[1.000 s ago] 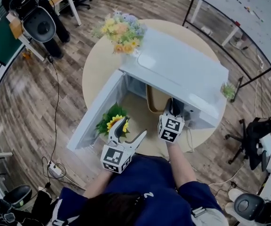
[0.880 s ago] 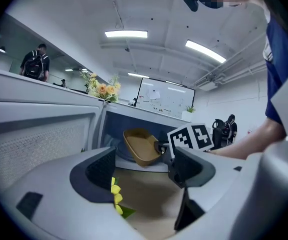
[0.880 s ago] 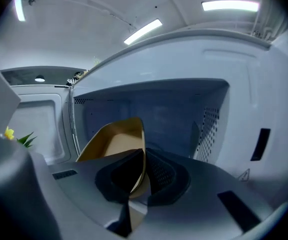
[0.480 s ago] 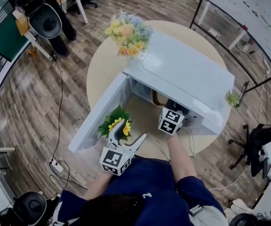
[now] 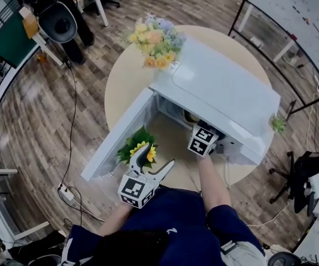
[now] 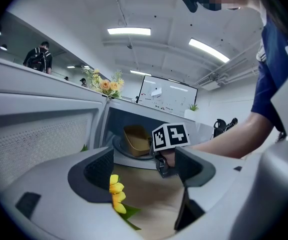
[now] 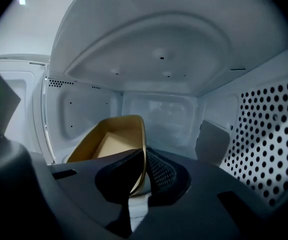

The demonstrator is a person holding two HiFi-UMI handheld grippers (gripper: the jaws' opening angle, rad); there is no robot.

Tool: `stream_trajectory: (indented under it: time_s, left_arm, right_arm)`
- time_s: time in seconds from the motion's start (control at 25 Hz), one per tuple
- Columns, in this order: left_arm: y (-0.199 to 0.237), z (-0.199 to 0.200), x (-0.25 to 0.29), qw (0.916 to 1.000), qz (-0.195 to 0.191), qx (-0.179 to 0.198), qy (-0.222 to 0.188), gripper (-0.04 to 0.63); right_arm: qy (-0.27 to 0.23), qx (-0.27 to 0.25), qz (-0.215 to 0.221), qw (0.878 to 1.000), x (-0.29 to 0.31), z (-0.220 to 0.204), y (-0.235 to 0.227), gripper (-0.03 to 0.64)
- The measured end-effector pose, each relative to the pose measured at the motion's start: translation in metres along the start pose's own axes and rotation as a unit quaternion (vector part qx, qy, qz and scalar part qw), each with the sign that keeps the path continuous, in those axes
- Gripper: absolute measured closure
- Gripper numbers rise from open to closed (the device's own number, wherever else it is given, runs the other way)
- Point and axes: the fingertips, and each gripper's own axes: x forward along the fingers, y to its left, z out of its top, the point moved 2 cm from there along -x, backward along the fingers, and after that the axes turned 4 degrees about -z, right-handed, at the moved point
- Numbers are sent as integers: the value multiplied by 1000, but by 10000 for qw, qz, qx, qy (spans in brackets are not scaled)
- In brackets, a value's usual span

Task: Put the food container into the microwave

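The white microwave (image 5: 221, 91) stands on the round table with its door (image 5: 120, 139) swung open to the left. Inside the cavity, the tan food container (image 7: 114, 143) sits over the turntable, also seen in the left gripper view (image 6: 135, 138). My right gripper (image 7: 145, 173) is shut on the container's near right wall. In the head view the right gripper (image 5: 202, 128) reaches into the cavity, with its tips hidden under the microwave top. My left gripper (image 5: 157, 155) is open and holds nothing in front of the door opening, near the table's front edge.
A sunflower plant (image 5: 139, 144) stands on the table between the open door and my left gripper. A bouquet (image 5: 155, 37) sits at the microwave's far left corner. The perforated cavity wall (image 7: 269, 139) is close on the right. A cable (image 5: 73, 126) runs across the floor.
My right gripper has pushed deeper into the microwave with the container, so less of the container shows in the head view. The left gripper has stayed in place.
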Motion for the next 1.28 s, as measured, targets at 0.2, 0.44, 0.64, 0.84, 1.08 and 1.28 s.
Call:
stream_trajectory:
  time_s: [0.2, 0.44, 0.64, 0.84, 1.08, 1.28]
  left_arm:
    - [1, -3, 1, 10000, -1, -56, 44, 229]
    - [2, -4, 2, 9999, -103, -121, 36, 227]
    - [0, -5, 4, 9999, -115, -80, 70, 227]
    - [1, -3, 6, 9999, -119, -94, 54, 227]
    - [-2, -4, 7, 9998, -200, -43, 56, 227]
    - [0, -2, 5, 9997, -199, -106, -25, 227]
  right_arm:
    - [50, -94, -87, 9999, 10, -4, 0, 586]
    - [40, -217, -163, 9996, 21, 0, -2, 584]
    - [303, -196, -199, 9991, 30, -9, -6, 567]
    - [354, -42, -24, 9994, 32, -12, -1, 512]
    - [206, 244, 199, 9993, 30, -2, 2, 321]
    - [72, 445, 348, 9984, 26, 6, 4, 258]
